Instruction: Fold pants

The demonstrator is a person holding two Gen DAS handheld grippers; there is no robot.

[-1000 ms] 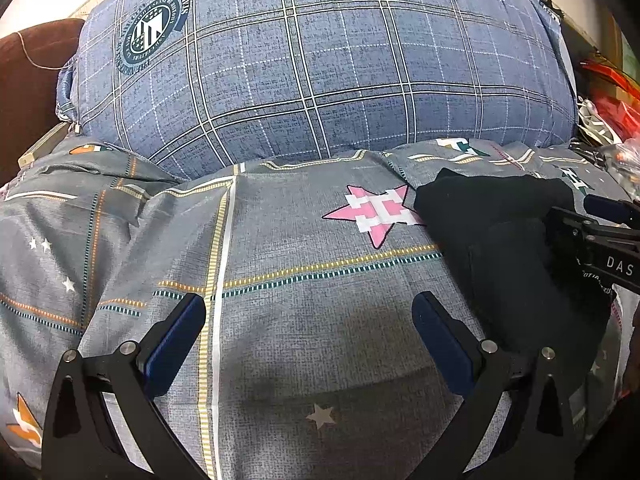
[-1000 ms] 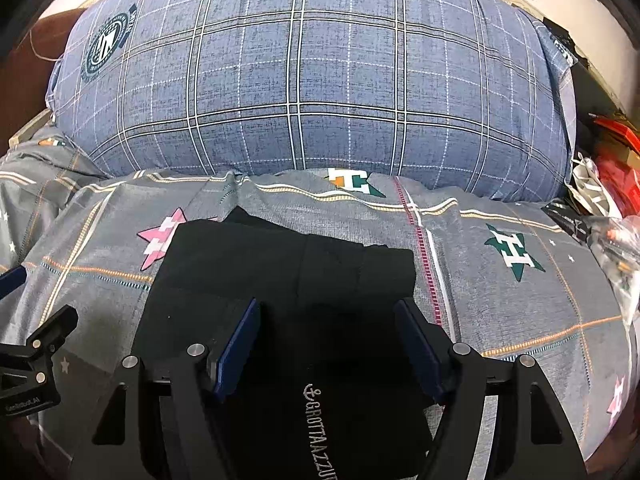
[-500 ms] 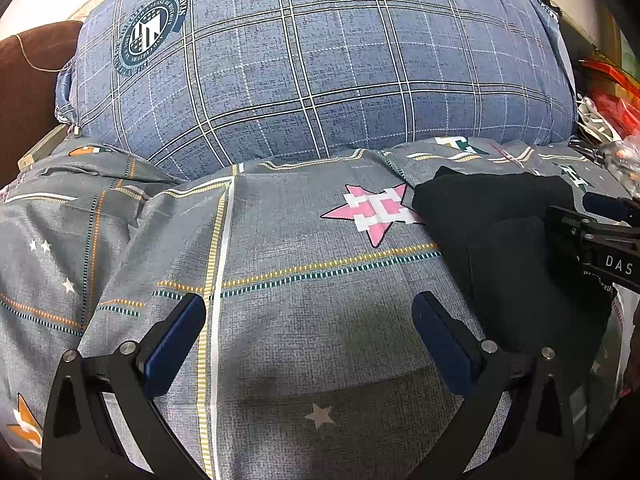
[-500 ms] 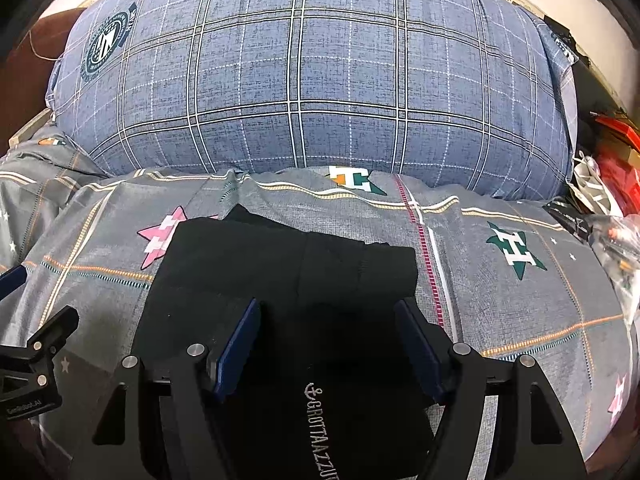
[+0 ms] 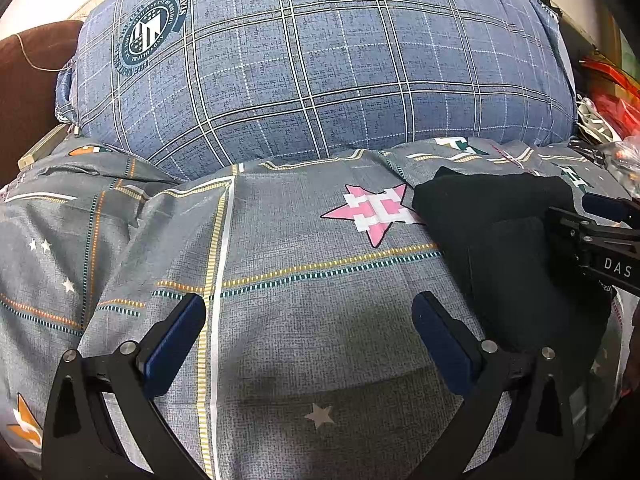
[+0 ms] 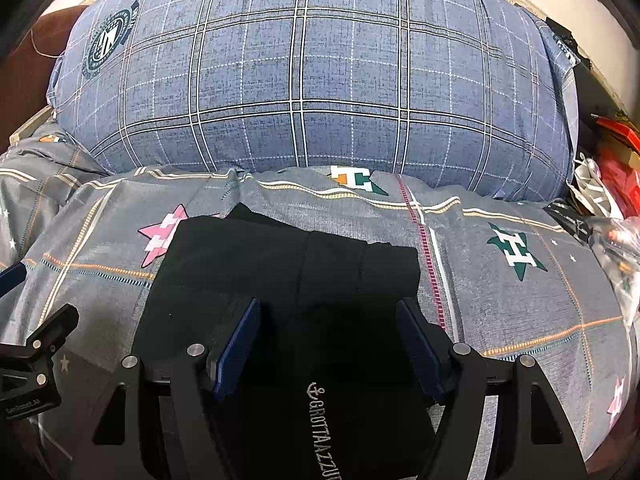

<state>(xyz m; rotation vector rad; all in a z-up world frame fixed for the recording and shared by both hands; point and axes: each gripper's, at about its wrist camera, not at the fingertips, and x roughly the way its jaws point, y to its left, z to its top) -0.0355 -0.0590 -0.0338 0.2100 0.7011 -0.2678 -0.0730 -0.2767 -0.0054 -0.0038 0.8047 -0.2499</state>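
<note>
Black pants (image 6: 288, 276) lie folded into a compact stack on the grey patterned bedsheet (image 6: 500, 300), with white lettering near the bottom of the right wrist view. My right gripper (image 6: 328, 320) is open, its blue pads either side of the stack just above it, holding nothing. My left gripper (image 5: 308, 324) is open and empty over bare sheet, to the left of the pants (image 5: 500, 240). The other gripper's black frame (image 5: 592, 240) shows at the right edge of the left wrist view.
A large blue plaid pillow (image 6: 312, 80) fills the far side of the bed. Red packaging and plastic bags (image 6: 612, 184) clutter the right edge. A brown cushion (image 5: 28, 92) sits at the far left.
</note>
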